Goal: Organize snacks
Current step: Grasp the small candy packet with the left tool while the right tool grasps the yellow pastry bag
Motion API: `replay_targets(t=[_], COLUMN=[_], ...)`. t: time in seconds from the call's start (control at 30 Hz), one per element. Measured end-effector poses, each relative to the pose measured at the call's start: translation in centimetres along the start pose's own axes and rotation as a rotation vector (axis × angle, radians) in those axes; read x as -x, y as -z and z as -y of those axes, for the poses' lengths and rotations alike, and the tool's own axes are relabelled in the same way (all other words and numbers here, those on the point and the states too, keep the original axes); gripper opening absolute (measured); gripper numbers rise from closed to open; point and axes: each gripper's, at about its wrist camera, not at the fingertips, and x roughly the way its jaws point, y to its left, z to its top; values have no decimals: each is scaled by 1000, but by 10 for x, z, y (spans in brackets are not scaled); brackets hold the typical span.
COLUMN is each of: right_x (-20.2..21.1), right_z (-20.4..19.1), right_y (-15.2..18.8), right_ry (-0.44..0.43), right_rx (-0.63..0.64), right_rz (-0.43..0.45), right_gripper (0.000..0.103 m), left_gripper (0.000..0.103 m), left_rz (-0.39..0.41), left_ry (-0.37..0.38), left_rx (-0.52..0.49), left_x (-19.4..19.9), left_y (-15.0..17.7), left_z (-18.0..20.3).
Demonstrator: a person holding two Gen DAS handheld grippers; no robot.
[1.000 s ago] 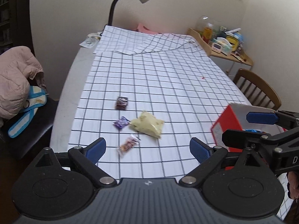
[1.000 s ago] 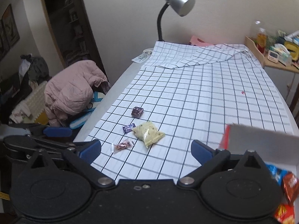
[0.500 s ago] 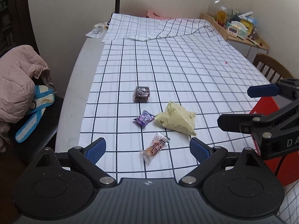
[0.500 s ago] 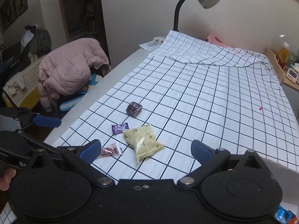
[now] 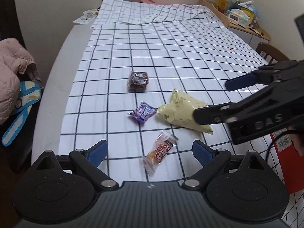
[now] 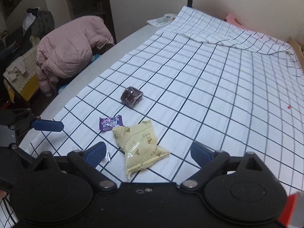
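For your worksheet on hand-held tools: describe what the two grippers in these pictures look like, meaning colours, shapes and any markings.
Both are alike. The left gripper has a black body with a ribbed top, two round discs, silver pivot pins and angular black linkage arms ending in blue pads. The right gripper is built the same; seen from the side it bears raised letters "DAS", and a thin black cable hangs beside it.

A checked cloth (image 5: 171, 57) covers the table (image 5: 62, 72). A pink jacket (image 6: 72, 47) lies left; a cluttered shelf (image 5: 243, 19) stands far right.
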Motion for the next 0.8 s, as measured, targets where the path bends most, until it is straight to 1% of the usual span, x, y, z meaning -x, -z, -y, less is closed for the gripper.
replay_targets(t=[0.03,0.07,0.17,0.23,0.3,0.43,0.5,0.53,0.57,0.63,0.67,0.7,0.77,0.8], right_x=[-5,-9,-20,-25,-29,-36,-37,-37,-37,-36,-35,-33,-31,-30], right_z=[-1,-2,-4,-3,-3,-4,-4,-5,-6,-8,-8,-9,-10,-10], right_y=[-1,-1,-2,-3,-3,-1,0,0,1,2,2,3,4,5], right_ry=[-8,-15,-11,-15,-19,-20,-23,-19,-21,-19,-18,-21,-11,-5], right_rx=[14,28,52,43,42,45,41,43,47,61,63,61,55,49], right_rz=[-12,-25,-46,-51,-57,-74,-77,-75,-73,-73,-72,-71,-66,-62], right_gripper=[93,92,89,88,86,74,73,70,66,59,54,52,48,48], left_gripper=[96,94,84,78,70,59,52,49,42,35,30,26,21,20], left_rz=[1,-1,-21,-34,-43,-42,-42,-42,-41,-38,-35,-34,-32,-33], left_ry=[3,5,6,16,21,30,36,41,41,37,37,33,25,23], left_rx=[-10,-18,-23,-18,-27,-57,-70,-78,-88,-108,-115,-120,-116,-108], left_x=[-2,-4,-13,-17,-20,-22,-23,-23,-23,-22,-22,-21,-21,-20], left_y=[0,-1,-3,-3,-3,-4,-5,-5,-4,-3,-2,-1,0,0], left_z=[1,2,1,-1,0,3,6,8,9,14,15,16,17,16])
